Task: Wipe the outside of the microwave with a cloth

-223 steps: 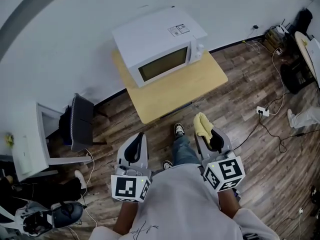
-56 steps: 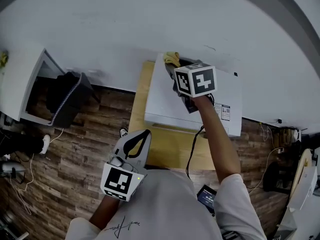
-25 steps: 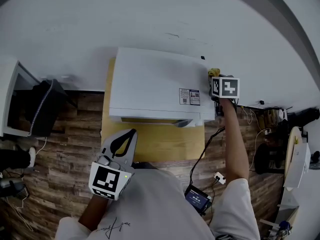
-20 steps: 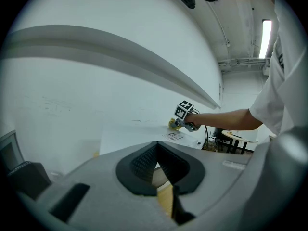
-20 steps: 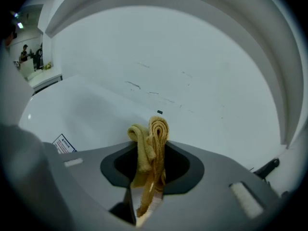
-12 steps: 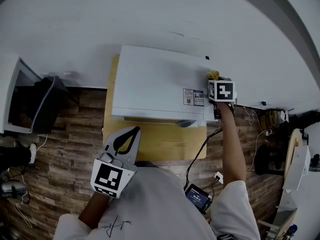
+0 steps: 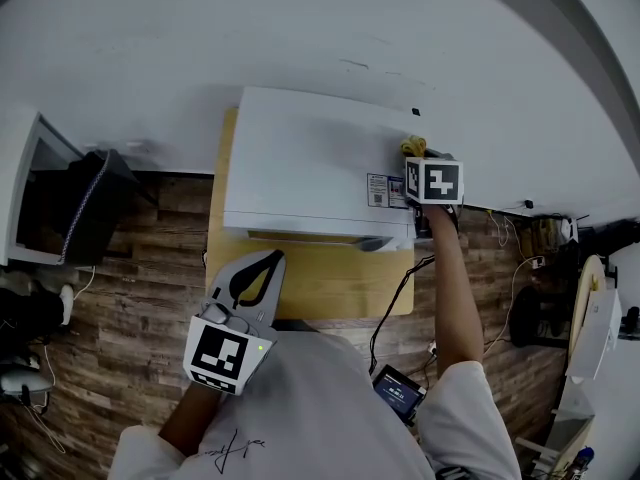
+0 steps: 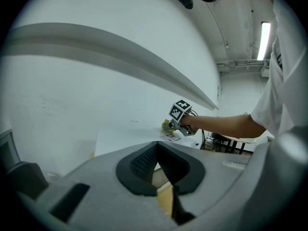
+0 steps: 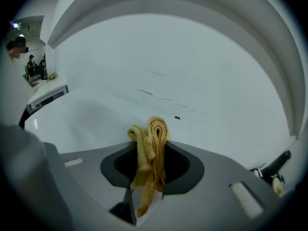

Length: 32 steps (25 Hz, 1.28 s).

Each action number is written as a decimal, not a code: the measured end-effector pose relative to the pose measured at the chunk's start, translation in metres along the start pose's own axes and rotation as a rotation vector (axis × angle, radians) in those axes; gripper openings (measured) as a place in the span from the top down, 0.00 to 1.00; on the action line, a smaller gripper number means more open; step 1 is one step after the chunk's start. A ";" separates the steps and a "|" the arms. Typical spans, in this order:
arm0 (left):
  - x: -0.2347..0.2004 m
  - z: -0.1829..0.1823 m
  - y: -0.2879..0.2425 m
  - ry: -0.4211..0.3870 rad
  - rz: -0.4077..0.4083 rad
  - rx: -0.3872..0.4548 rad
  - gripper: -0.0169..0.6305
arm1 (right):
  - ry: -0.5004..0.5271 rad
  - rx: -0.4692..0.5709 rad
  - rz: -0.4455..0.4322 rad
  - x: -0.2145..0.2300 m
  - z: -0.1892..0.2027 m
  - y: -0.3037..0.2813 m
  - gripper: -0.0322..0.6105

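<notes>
The white microwave [image 7: 310, 163] stands on a small wooden table [image 7: 320, 283] against the wall. My right gripper [image 7: 412, 158] is at the back right corner of its top, shut on a folded yellow cloth [image 7: 411, 147] that rests on the top's right edge. In the right gripper view the cloth [image 9: 151, 143] bulges up between the jaws, with the microwave top [image 9: 82, 124] beyond it. My left gripper [image 7: 272, 260] hangs in front of the table, shut and empty. In the left gripper view the right gripper [image 8: 169, 127] and the cloth [image 8: 166, 125] sit at the far end of the microwave [image 8: 130, 134].
A white wall runs right behind the microwave. A black chair [image 7: 95, 208] and a white cabinet [image 7: 25, 193] stand to the left. Cables [image 7: 515, 233] lie on the wooden floor at right. A small device [image 7: 398, 390] hangs by my right side.
Over the last second my right gripper and the cloth have slid left, from beside the microwave's right side onto the top's right edge. The left gripper has barely moved.
</notes>
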<state>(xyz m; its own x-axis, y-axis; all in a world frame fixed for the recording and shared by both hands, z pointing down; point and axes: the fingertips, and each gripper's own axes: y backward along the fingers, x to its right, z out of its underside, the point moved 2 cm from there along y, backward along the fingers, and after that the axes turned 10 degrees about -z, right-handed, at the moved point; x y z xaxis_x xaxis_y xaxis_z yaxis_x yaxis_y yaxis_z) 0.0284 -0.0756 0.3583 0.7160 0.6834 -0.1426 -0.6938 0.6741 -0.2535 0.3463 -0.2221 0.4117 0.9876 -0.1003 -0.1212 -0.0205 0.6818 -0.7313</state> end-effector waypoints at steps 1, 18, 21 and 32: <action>0.000 0.000 0.000 0.000 0.001 0.000 0.99 | 0.001 0.002 -0.003 -0.003 -0.001 0.000 0.75; -0.006 -0.002 0.009 0.019 -0.019 0.026 0.99 | 0.053 0.043 -0.128 -0.091 -0.029 -0.011 0.75; -0.010 -0.002 0.013 0.022 -0.027 0.028 0.99 | 0.061 0.059 -0.168 -0.115 -0.038 -0.016 0.75; -0.027 -0.010 0.022 0.047 -0.064 0.067 0.99 | 0.140 0.070 -0.275 -0.198 -0.068 -0.032 0.75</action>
<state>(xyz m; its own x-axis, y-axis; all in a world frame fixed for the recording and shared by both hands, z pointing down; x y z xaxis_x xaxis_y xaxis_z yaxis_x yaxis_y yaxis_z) -0.0053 -0.0815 0.3471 0.7606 0.6255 -0.1738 -0.6492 0.7342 -0.1987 0.1409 -0.2734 0.4134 0.9234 -0.3834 -0.0204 0.2598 0.6630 -0.7021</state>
